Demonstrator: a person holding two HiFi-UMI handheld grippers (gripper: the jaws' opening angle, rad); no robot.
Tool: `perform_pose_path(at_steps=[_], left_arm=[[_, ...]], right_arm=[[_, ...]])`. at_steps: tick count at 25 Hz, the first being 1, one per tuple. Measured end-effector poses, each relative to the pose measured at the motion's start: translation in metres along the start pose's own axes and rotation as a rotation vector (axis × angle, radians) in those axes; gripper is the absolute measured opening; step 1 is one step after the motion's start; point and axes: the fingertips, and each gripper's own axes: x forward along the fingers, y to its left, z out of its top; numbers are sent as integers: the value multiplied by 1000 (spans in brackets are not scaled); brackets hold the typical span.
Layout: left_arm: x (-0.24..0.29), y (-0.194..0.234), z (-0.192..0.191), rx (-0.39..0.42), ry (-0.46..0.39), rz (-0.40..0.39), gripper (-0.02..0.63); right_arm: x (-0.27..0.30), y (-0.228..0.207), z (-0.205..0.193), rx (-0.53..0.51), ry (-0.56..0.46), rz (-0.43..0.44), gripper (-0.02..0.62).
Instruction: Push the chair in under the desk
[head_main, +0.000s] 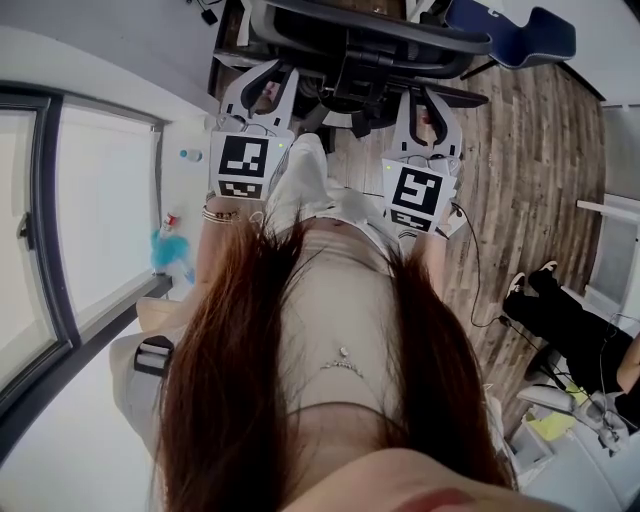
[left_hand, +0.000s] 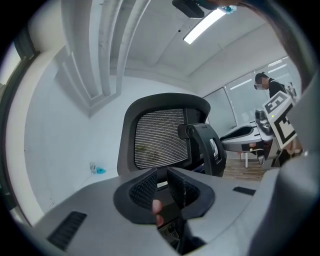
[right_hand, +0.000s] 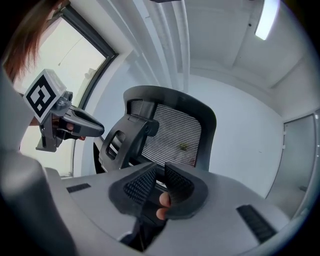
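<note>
Standing behind the black mesh-backed chair (left_hand: 160, 137) on the wood floor (head_main: 530, 150), with left gripper (left_hand: 161, 174) and right gripper (right_hand: 161, 172) held side by side and aimed at its back, each pair of jaws parted only a narrow crack, with nothing gripped between them.

The black office chair (head_main: 365, 45), its mesh back upright, stands on the wood-plank floor (head_main: 530, 150).

The chair (left_hand: 160, 137) is black, its mesh back finely striped grey. Lower-centre marker cubes (head_main: 242, 165) show black-and-white squares. The right-side floor (head_main: 530, 150) is brown wood-grain.
</note>
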Motion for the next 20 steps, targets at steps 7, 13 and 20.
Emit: perform_pose_path(at_steps=[7,13,20], left_arm=[[4,5,-9,44,35,-15,72],[10,1,-18,101,70,-49,121],[16,2,-25,167,101,-64,152]], right_arm=[[7,2,-10,-30,34,21,82],[11,1,-20,-62,70,34,115],[13,0,-33,-93,142,31,145]])
